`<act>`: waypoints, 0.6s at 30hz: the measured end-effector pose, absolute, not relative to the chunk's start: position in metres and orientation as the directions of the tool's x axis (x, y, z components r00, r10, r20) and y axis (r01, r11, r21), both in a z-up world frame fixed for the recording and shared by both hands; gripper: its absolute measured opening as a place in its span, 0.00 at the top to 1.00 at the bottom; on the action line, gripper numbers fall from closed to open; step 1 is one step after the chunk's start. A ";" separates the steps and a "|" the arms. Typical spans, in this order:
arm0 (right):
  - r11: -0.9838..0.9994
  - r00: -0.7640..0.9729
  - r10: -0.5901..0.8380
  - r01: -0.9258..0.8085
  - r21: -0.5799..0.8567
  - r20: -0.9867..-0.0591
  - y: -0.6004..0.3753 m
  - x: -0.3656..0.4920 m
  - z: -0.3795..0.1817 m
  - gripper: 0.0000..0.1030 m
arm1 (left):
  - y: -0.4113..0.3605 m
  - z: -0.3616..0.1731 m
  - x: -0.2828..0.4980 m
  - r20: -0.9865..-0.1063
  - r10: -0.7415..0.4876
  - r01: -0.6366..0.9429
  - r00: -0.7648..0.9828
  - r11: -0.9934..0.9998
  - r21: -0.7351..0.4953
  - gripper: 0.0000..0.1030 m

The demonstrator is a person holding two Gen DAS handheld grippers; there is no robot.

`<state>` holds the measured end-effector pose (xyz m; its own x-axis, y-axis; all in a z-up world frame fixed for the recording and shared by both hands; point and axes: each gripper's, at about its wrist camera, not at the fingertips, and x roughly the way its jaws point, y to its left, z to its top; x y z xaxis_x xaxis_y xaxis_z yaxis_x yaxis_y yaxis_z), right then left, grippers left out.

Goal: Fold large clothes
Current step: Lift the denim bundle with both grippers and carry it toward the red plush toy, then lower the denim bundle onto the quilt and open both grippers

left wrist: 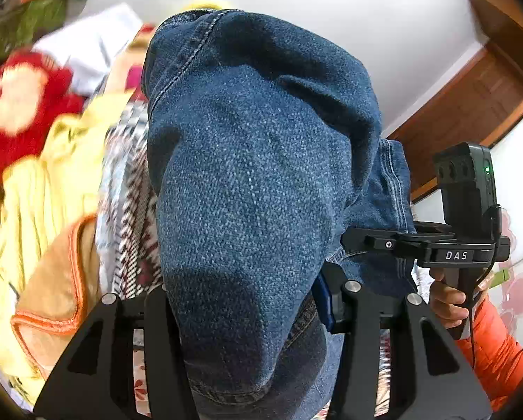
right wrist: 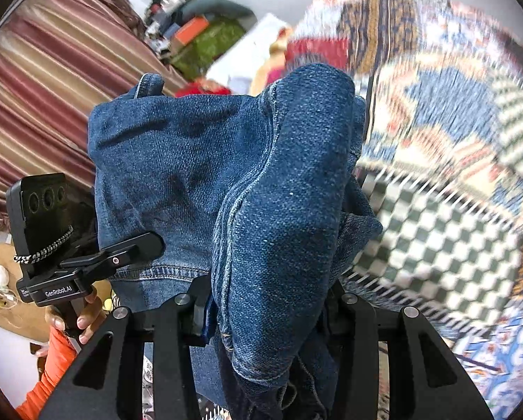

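Note:
A pair of dark blue jeans (left wrist: 254, 161) hangs bunched up between both grippers, lifted off the surface. In the left wrist view the denim fills the gap of my left gripper (left wrist: 247, 301) and drapes over its fingertips, hiding them. In the right wrist view a thick fold with a seam (right wrist: 275, 224) sits in my right gripper (right wrist: 268, 301) in the same way. Each gripper is shut on the cloth. The right gripper (left wrist: 394, 243) shows at the right of the left wrist view. The left gripper (right wrist: 135, 248) shows at the left of the right wrist view. A hand (left wrist: 443, 301) in an orange sleeve holds the right one.
Loose clothes lie piled at the left: a red item (left wrist: 23, 112), a yellow garment (left wrist: 34, 210) and a tan cloth with orange trim (left wrist: 55, 297). A wooden door frame (left wrist: 471, 105) stands at the right. A striped curtain (right wrist: 44, 87), a patterned blanket (right wrist: 436, 105) and a checkered cloth (right wrist: 436, 245) surround the jeans.

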<state>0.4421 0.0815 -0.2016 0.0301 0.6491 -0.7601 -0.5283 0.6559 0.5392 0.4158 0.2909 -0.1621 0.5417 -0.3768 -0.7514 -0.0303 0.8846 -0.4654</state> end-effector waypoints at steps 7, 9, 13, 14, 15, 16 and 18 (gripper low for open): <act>0.664 -0.018 0.635 -0.499 0.557 -0.772 0.105 0.457 -0.254 0.61 | 0.325 -0.231 0.432 -0.744 -0.468 -0.144 0.476 0.793 -0.591 0.52; 0.665 -0.014 0.627 -0.511 0.545 -0.779 0.111 0.462 -0.259 0.61 | 0.331 -0.247 0.436 -0.738 -0.489 -0.163 0.465 0.773 -0.614 0.51; 0.668 0.001 0.605 -0.545 0.507 -0.796 0.121 0.468 -0.269 0.58 | 0.336 -0.267 0.437 -0.724 -0.515 -0.203 0.459 0.733 -0.650 0.47; 0.667 0.007 0.601 -0.555 0.497 -0.799 0.123 0.470 -0.271 0.57 | 0.338 -0.273 0.437 -0.717 -0.522 -0.209 0.463 0.722 -0.660 0.46; 0.665 0.016 0.597 -0.568 0.484 -0.802 0.124 0.470 -0.271 0.55 | 0.339 -0.276 0.434 -0.709 -0.527 -0.213 0.468 0.711 -0.670 0.45; 0.666 0.024 0.593 -0.577 0.473 -0.805 0.123 0.468 -0.273 0.50 | 0.339 -0.279 0.431 -0.701 -0.533 -0.219 0.474 0.700 -0.680 0.44; 0.673 0.047 0.577 -0.594 0.442 -0.816 0.123 0.464 -0.274 0.42 | 0.339 -0.283 0.425 -0.698 -0.533 -0.224 0.478 0.694 -0.684 0.42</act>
